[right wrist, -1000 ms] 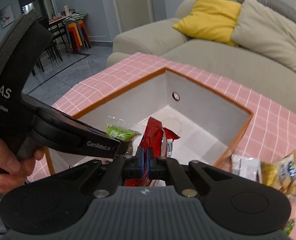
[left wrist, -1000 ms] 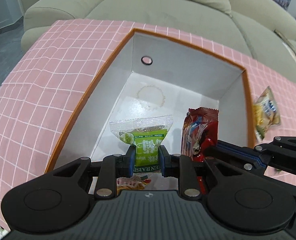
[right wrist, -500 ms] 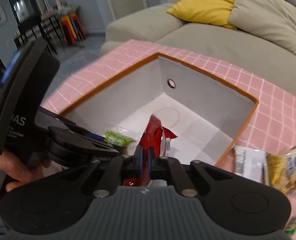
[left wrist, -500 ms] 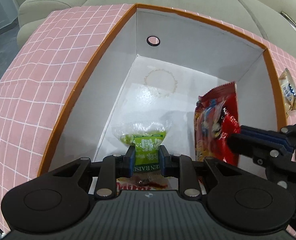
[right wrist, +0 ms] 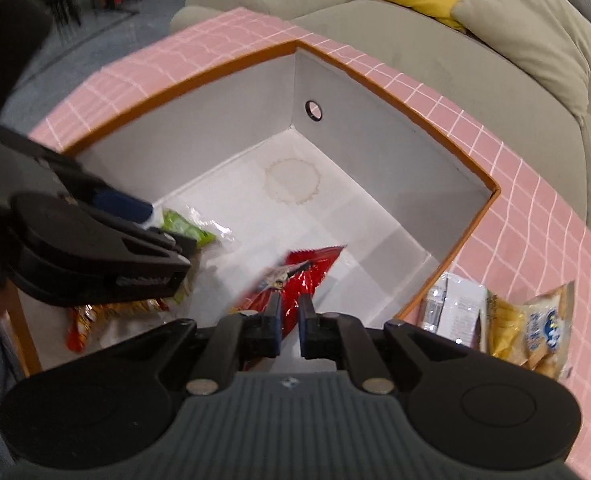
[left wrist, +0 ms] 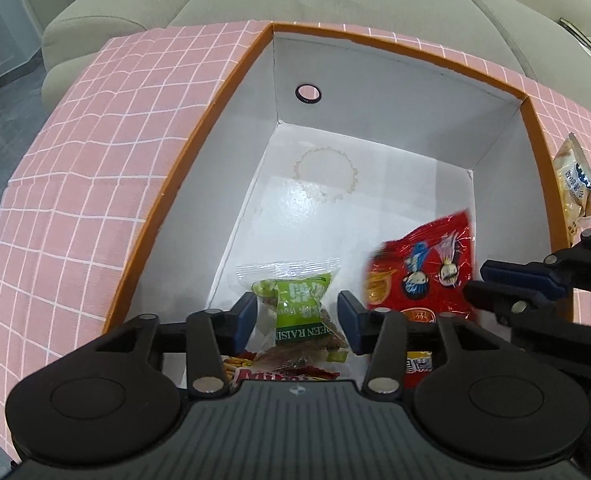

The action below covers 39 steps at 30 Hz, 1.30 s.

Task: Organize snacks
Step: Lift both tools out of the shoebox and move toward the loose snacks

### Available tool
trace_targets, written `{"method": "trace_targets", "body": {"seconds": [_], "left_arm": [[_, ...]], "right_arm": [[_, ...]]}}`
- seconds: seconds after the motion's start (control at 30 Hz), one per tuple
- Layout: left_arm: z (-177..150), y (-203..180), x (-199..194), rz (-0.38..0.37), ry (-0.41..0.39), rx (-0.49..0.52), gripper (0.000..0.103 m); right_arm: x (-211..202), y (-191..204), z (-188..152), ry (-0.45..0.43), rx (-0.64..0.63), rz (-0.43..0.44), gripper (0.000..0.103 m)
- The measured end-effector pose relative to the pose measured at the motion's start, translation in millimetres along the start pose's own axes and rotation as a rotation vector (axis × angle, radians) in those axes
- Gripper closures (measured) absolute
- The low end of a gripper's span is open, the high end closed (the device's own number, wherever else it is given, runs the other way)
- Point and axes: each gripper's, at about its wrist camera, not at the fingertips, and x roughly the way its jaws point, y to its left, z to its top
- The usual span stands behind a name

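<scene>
The left gripper (left wrist: 297,316) has just spread its jaws, and the green raisin packet (left wrist: 295,300) sits loose between them inside the box (left wrist: 199,168). The right gripper (right wrist: 289,322) has just begun to part, its jaws barely apart around the red snack bag (right wrist: 295,276), at 3 o'clock of the packet. Both snacks look delivered; more wait outside at the box's 3 o'clock.
</scene>
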Motion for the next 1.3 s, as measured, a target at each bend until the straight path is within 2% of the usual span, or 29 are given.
{"method": "trace_targets", "body": {"seconds": [0.07,0.1,0.13,0.37,0.7,1.07,1.3], "left_arm": [[-0.4,1.6,-4.0,-0.003,-0.008,-0.003,0.044],[-0.8,2.5,-6.4,-0.006,-0.012,-0.005,0.043],[-1.1,3.4,-9.0,-0.007,-0.016,-0.007,0.042],[-4.3,9.3,-29.2,0.000,-0.055,-0.043,0.041],[-16.7,-3.3,-71.0,-0.036,-0.153,-0.061,0.041],[-42.7,-29.7,-113.7,-0.110,-0.258,-0.058,0.041],[-65.3,-59.5,-132.2,-0.159,-0.331,-0.044,0.041]], "right_arm": [[-3.2,4.1,-0.1,0.002,-0.026,-0.017,0.084],[-6.7,7.7,-0.1,-0.005,-0.040,-0.033,0.068],[-9.4,9.3,-0.3,-0.013,-0.052,-0.051,0.057],[-31.9,8.4,-3.4,-0.071,-0.057,-0.069,0.056],[-74.4,3.3,-22.5,-0.196,-0.006,-0.071,0.054],[-120.8,-11.5,-69.0,-0.383,0.073,-0.058,0.051],[-142.1,-19.7,-110.3,-0.471,0.136,-0.101,0.050]]}}
